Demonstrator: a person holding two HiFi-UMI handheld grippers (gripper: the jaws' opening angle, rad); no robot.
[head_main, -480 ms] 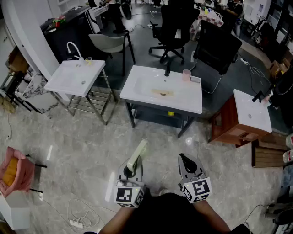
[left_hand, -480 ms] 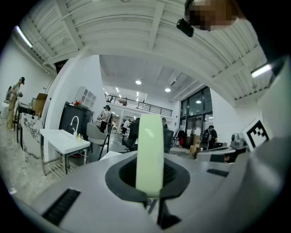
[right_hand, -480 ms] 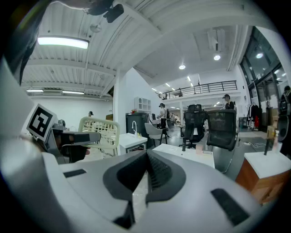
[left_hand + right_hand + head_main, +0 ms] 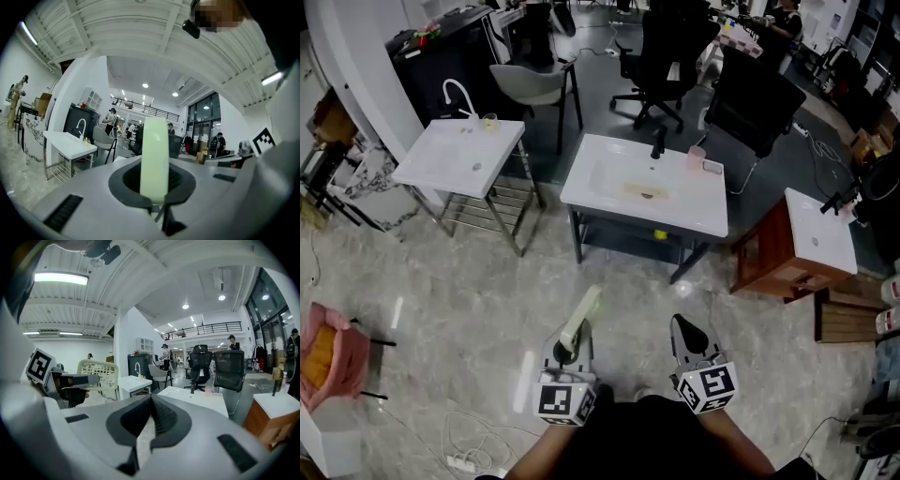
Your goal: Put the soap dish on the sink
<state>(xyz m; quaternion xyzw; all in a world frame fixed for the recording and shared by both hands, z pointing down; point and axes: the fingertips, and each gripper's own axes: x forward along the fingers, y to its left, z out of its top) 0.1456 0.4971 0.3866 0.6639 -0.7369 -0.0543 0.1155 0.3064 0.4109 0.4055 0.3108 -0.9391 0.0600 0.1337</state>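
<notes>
While the person stands on the grey marble floor short of the sinks, the left gripper (image 4: 567, 352) has its fingers clamped on the pale green soap dish (image 4: 582, 319). The dish sticks out ahead of them, edge-up and angled toward the middle sink (image 4: 694, 217). It is in the air, well apart from that sink. The right gripper (image 4: 683, 325), held just beside the left, has its fingers pressed together with nothing between them. On the middle sink's white counter top, a black faucet (image 4: 658, 141) stands at the far edge, with a pink cup (image 4: 697, 156) near it on the right. A second sink (image 4: 450, 159) on a metal rack stands to the left, and a third sink (image 4: 818, 234) sits on a wooden cabinet to the right. Black office chairs (image 4: 755, 98) stand behind them.
</notes>
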